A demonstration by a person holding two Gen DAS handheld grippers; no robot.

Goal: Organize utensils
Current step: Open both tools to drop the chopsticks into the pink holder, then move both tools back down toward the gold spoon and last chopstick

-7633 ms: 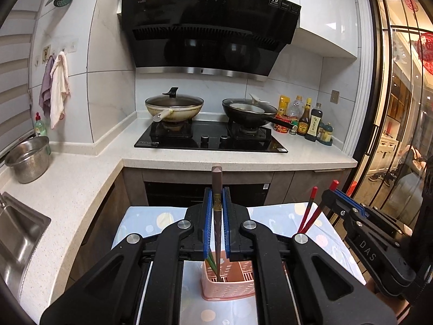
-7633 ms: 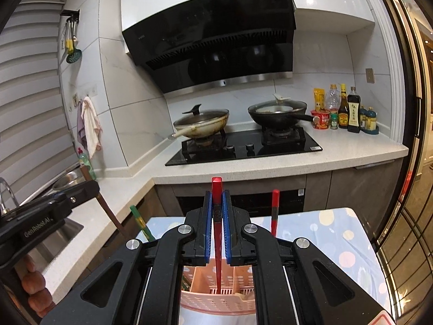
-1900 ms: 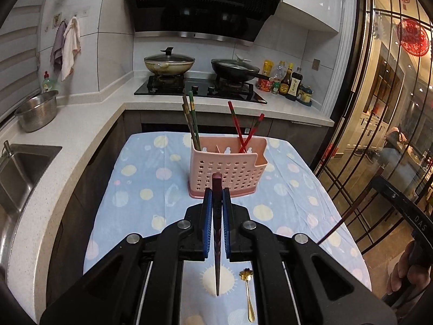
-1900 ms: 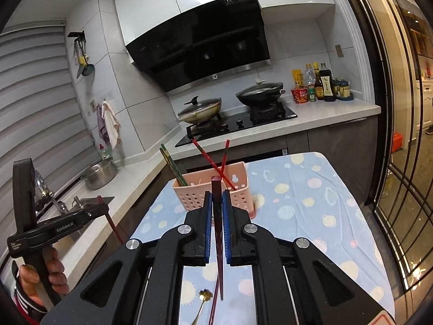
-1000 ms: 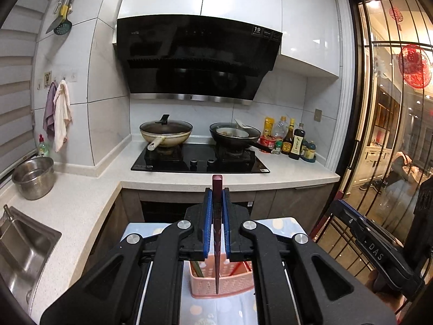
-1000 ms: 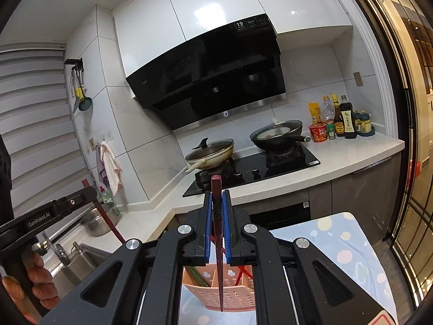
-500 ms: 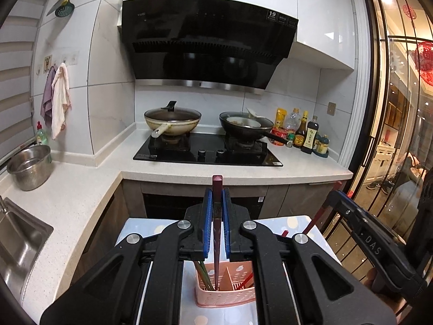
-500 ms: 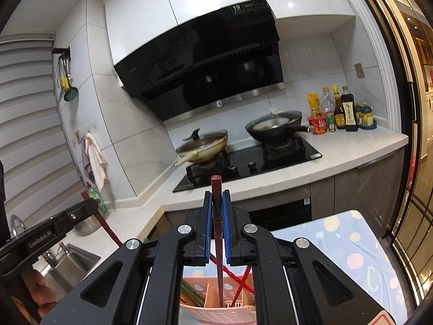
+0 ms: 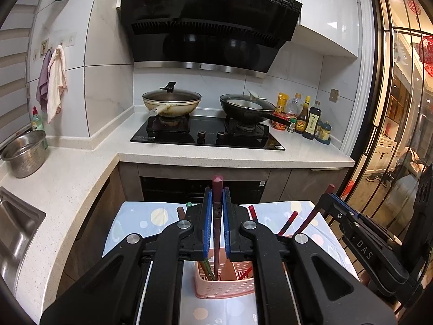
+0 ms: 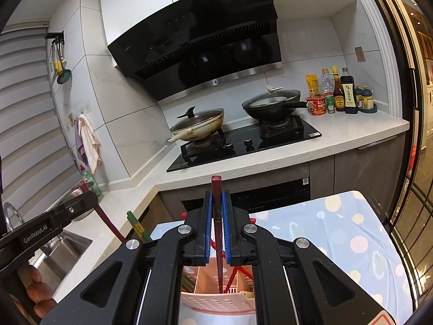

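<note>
We pinch a dark chopstick (image 9: 216, 216) in our left gripper (image 9: 215, 218) and another chopstick (image 10: 217, 216) in our right gripper (image 10: 217, 222), jaws clamped, tips dipping into the pink utensil basket (image 9: 224, 288) below them.

Right gripper (image 10: 216, 224) clamped on a dark red chopstick (image 10: 217, 216), upright, tip down inside pink basket (image 10: 216, 302). Red chopsticks (image 10: 238, 272) leaning inside too. Left gripper (image 10: 89, 197) at left, gripping another chopstick (image 10: 108, 222).
</note>
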